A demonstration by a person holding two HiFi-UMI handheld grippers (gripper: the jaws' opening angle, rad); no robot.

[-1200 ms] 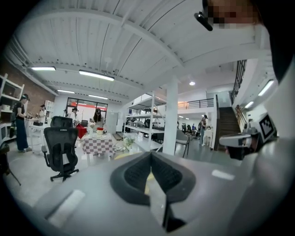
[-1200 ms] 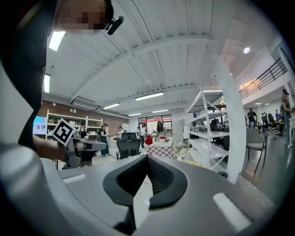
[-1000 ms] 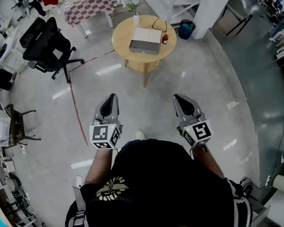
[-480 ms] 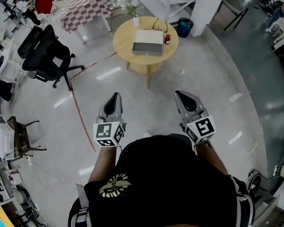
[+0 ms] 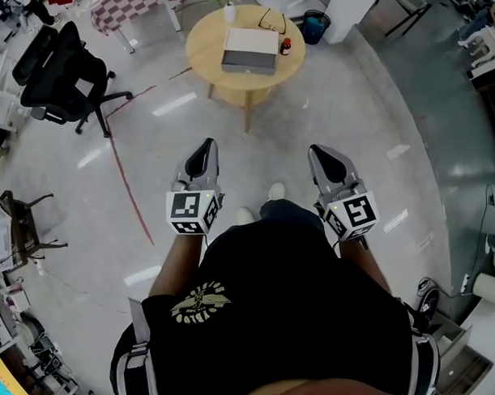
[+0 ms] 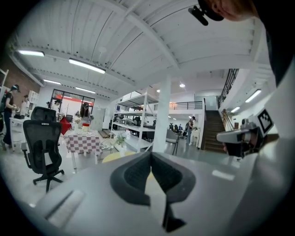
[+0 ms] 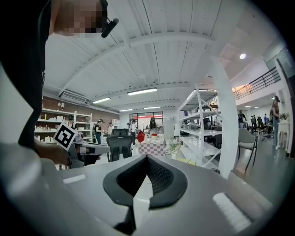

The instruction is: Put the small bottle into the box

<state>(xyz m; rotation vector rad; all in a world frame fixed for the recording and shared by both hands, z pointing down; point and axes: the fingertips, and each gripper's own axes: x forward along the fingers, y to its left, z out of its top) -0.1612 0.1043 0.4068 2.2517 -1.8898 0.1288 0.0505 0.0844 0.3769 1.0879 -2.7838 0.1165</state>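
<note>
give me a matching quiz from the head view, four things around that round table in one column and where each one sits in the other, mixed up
Things:
1. box
2. small bottle
3. office chair
4. bin

Places:
a. on the floor by the white pillar
b. on the round table, near its right edge in the head view, beside the box
c. on the floor, far left of the table
d. in the middle of the table

Pairs: 1-d, 2-b, 3-c, 4-a
</note>
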